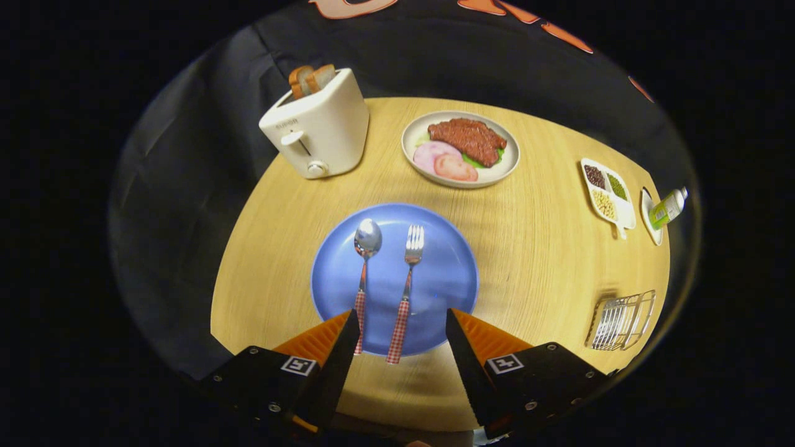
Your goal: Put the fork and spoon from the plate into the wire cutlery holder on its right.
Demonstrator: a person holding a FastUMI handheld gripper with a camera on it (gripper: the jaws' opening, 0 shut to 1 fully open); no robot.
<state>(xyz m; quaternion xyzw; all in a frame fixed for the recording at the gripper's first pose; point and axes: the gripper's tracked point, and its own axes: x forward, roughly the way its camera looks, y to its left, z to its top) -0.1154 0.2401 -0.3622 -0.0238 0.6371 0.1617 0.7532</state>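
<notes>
From the gripper view, the hand-held gripper [402, 323] is seen held wide open above the near edge of a round, pale wood-grain surface [534, 248], nothing caught between its two wedge-shaped fingers. Just ahead of them, a smooth, round blue plate [447, 248] is laid flat. On it the spoon [365, 267] and the fork [407, 279] are set side by side, close but apart, polished metal heads pointed away, red-and-white checked handles reaching back over the plate's near rim. The fork's handle end is found between the fingertips; the spoon's handle runs just beside the left finger. Well off to the right, near the surface's edge, the wire cutlery holder [621, 320] is seen, a silvery cage of thin bars. Beyond the plate, a glossy cream toaster [320, 127] with bread slices is placed at left, a pale dish of meat [460, 149] beside it, a white divided tray of grains [608, 197] farther right.
</notes>
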